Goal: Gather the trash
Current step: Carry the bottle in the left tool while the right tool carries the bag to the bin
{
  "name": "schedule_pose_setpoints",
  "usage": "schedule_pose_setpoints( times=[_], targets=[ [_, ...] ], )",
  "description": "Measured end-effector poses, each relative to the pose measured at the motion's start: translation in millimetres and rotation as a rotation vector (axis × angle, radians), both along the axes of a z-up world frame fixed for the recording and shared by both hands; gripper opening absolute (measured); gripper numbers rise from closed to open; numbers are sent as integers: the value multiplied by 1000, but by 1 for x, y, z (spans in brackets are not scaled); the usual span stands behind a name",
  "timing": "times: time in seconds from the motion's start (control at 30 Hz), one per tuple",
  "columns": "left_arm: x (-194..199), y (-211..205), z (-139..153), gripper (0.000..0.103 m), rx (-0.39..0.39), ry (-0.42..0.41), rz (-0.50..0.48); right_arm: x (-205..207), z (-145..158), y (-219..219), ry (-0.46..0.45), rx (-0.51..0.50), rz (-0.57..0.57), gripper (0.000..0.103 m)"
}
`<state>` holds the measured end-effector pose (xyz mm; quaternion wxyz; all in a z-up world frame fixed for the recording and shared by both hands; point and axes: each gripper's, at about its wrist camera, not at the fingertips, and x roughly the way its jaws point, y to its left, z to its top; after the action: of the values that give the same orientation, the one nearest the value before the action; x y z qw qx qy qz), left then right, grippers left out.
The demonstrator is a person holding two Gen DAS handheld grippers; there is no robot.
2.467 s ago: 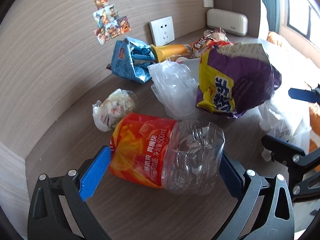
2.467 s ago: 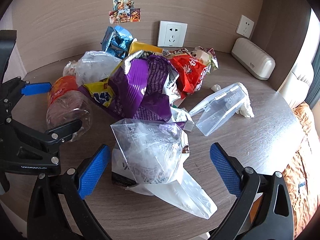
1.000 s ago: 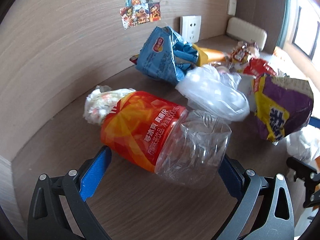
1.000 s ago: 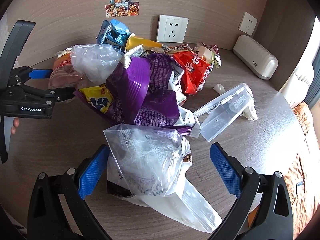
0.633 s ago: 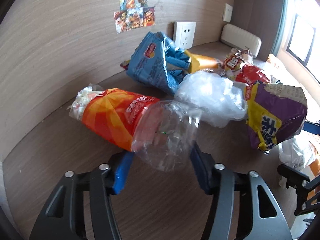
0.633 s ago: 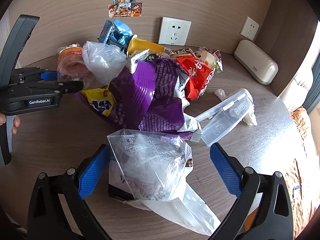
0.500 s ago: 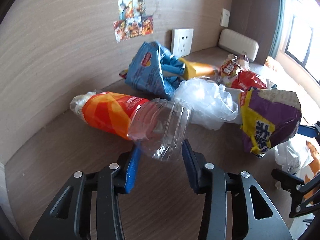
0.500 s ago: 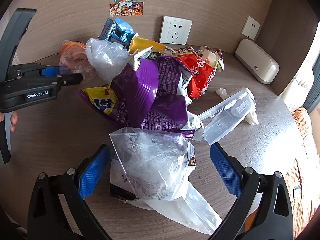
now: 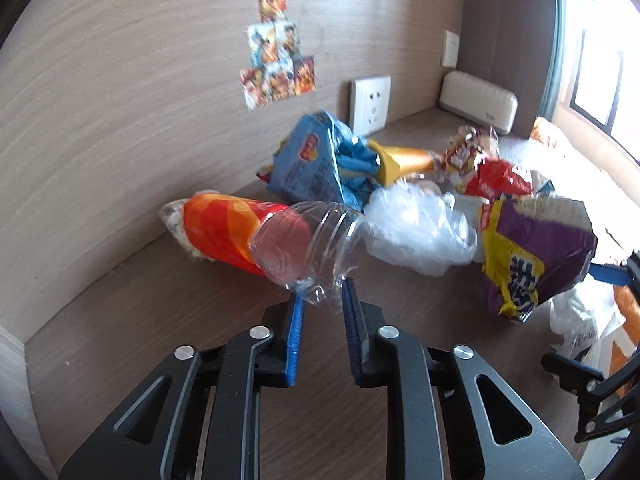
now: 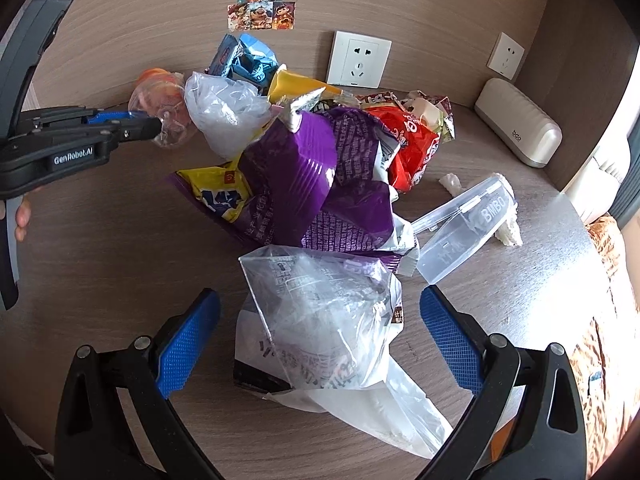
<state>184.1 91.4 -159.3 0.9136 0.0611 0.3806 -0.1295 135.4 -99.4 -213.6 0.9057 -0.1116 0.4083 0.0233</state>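
My left gripper point(image 9: 322, 296) is shut on the clear base of a crushed plastic bottle point(image 9: 256, 236) with an orange-red label, held above the wooden table. The bottle point(image 10: 162, 94) and left gripper point(image 10: 154, 124) also show at the left of the right wrist view. My right gripper point(image 10: 320, 312) is open, its blue pads on either side of a clear plastic bag point(image 10: 320, 312) lying on the table. Behind it sits a pile: a purple and yellow snack bag point(image 10: 304, 176), a red wrapper point(image 10: 412, 148), a blue chip bag point(image 10: 244, 60) and a crumpled clear bag point(image 10: 224, 112).
A clear plastic box point(image 10: 464, 228) lies open right of the pile, with white tissue point(image 10: 508, 232) beside it. A beige device point(image 10: 518, 128) stands at the back right. The wood wall carries a socket point(image 10: 358, 60) and stickers point(image 10: 260, 12). The table edge curves at the right.
My left gripper has closed from wide open onto the bottle's clear end and lifted it off the table. The right gripper has stayed open over the clear bag.
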Motion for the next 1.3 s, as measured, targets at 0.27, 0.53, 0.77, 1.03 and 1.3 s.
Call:
schedule_pose_setpoints(
  times=[0.27, 0.53, 0.77, 1.03, 1.3],
  targets=[
    [0, 3, 9, 9, 6, -19, 4, -5, 2, 3, -11, 2, 1, 100],
    [-14, 2, 32, 9, 18, -57, -4, -8, 13, 0, -40, 39, 4, 100],
    [-25, -3, 48, 9, 53, -76, -23, -9, 4, -3, -19, 42, 8, 57],
    [-43, -14, 72, 9, 52, -111, -67, -30, 35, -14, -91, 80, -8, 48],
    [-53, -47, 103, 9, 28, -166, -179, -57, 83, -34, -220, 85, -91, 48]
  ],
)
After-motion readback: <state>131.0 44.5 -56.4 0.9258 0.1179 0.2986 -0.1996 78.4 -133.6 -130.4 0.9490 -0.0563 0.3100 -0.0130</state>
